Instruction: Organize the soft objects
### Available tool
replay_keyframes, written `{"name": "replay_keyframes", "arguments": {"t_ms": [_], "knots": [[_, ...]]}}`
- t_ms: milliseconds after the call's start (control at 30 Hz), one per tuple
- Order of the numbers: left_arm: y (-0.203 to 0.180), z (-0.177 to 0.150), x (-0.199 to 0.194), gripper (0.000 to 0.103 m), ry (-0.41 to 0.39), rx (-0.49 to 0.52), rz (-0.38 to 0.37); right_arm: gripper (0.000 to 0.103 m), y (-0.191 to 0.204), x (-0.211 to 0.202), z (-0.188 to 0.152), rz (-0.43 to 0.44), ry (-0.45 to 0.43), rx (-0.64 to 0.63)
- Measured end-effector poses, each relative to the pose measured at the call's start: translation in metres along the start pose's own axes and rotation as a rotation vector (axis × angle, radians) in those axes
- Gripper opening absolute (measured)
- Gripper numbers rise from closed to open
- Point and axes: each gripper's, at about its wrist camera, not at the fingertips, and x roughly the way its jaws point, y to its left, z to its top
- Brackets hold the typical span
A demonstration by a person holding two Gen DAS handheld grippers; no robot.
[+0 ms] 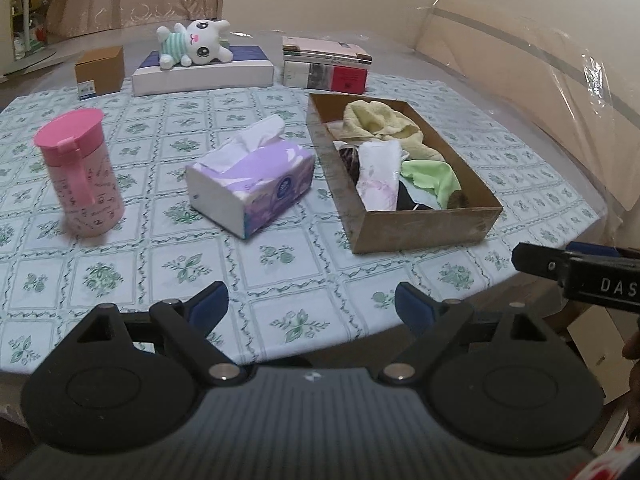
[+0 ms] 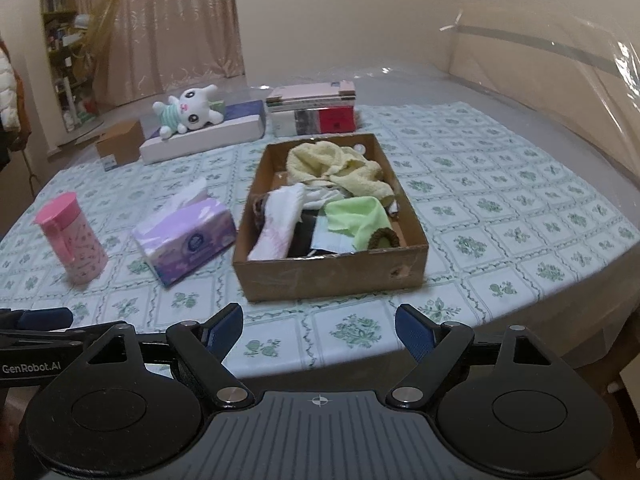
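An open cardboard box [image 1: 424,228] [image 2: 332,272] stands on the table's right half. It holds a yellow towel [image 1: 380,120] [image 2: 332,164], a white pink-printed cloth [image 1: 378,176] [image 2: 280,220], a green cloth [image 1: 432,178] [image 2: 356,216] and darker pieces. A white plush bunny [image 1: 196,42] [image 2: 188,114] lies on a flat box at the back. My left gripper [image 1: 311,296] hovers open over the near table edge with nothing between its fingers. My right gripper [image 2: 320,316] is open and empty just in front of the box.
A purple tissue pack [image 1: 256,184] [image 2: 188,240] and a pink lidded cup [image 1: 80,172] [image 2: 72,240] stand left of the box. A stack of books [image 1: 324,64] and a small carton [image 1: 100,70] sit at the back. A person's white sleeve [image 2: 10,88] shows far left.
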Motion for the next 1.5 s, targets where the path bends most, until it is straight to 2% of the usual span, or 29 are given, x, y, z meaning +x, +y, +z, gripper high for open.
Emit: {"name": "replay_keyframes", "arguments": {"t_ms": [400, 1500], "knots": [[0.007, -0.001, -0.006, 0.089, -0.025, -0.012, 0.021, 0.083, 0.012, 0.006, 0.001, 0.006, 0.003, -0.074], [0.005, 0.002, -0.004, 0.09, -0.035, -0.009, 0.015, 0.083, 0.018, 0.013, 0.001, 0.024, 0.013, -0.085]]}}
